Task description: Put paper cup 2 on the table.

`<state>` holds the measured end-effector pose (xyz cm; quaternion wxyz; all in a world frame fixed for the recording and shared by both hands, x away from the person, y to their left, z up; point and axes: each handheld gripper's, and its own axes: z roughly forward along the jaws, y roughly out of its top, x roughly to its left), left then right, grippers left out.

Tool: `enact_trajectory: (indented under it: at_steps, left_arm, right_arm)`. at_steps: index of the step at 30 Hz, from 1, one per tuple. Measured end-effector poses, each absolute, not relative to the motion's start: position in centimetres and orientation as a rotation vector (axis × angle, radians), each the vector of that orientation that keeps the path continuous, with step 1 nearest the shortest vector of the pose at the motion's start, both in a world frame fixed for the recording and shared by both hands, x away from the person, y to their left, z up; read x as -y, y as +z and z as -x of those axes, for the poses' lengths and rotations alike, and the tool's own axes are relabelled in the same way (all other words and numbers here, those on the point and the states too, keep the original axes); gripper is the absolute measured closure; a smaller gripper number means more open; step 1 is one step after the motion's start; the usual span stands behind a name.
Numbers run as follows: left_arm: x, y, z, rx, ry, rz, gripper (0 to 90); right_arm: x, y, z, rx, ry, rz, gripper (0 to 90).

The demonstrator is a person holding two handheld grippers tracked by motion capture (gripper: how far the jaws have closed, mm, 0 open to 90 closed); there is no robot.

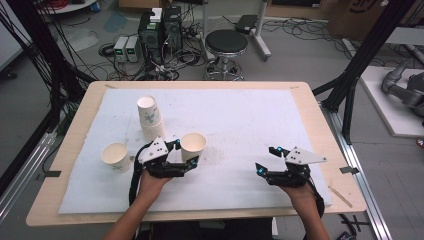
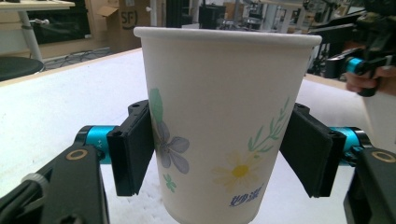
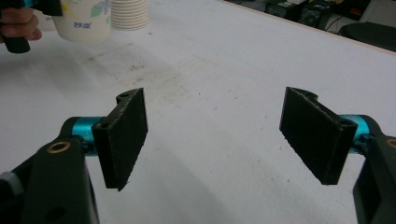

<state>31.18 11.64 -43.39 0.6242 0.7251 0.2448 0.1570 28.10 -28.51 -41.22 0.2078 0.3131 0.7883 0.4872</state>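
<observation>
White paper cup with a printed flower pattern [image 1: 193,144] stands upright just left of the centre of the high view, on the white foam mat [image 1: 250,120] that covers the pale wooden table [image 1: 320,130]. In the left gripper view its wall sits between the two black pads, both pressing on its sides, so the left gripper [image 1: 184,153] clasps the cup. A stack of matching paper cups [image 1: 150,118] stands near it toward the upper left, and a single paper cup [image 1: 115,156] stands at the left. Right gripper [image 1: 266,159] rests at the lower right of the mat, well apart, its jaws spread with nothing between them.
</observation>
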Motion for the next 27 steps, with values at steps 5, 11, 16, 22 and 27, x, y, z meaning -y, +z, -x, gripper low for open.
enact_trajectory:
  at_steps: [5,11,16,22,27]
  left_arm:
    - [-10.2,-43.4,-32.6,-0.571,0.368,-1.656,30.2]
    - [-7.7,-43.8,-33.8,-0.581,0.332,-1.659,30.3]
    - [-5.7,-44.2,-34.5,-0.567,0.322,-1.699,30.3]
    - [-4.3,-45.0,-35.3,-0.588,0.312,-1.741,30.3]
    - [-3.7,-45.4,-35.6,-0.615,0.326,-1.797,30.6]
  right_arm:
    - [28.9,-41.1,-28.2,-2.177,1.356,-0.882,23.9]
    - [28.9,-40.9,-28.2,-2.165,1.360,-0.872,23.9]
    - [28.8,-40.9,-28.2,-2.175,1.358,-0.869,23.9]
    - [29.3,-40.8,-28.0,-2.158,1.357,-0.873,24.0]
    - [29.6,-40.8,-27.9,-2.155,1.362,-0.885,24.0]
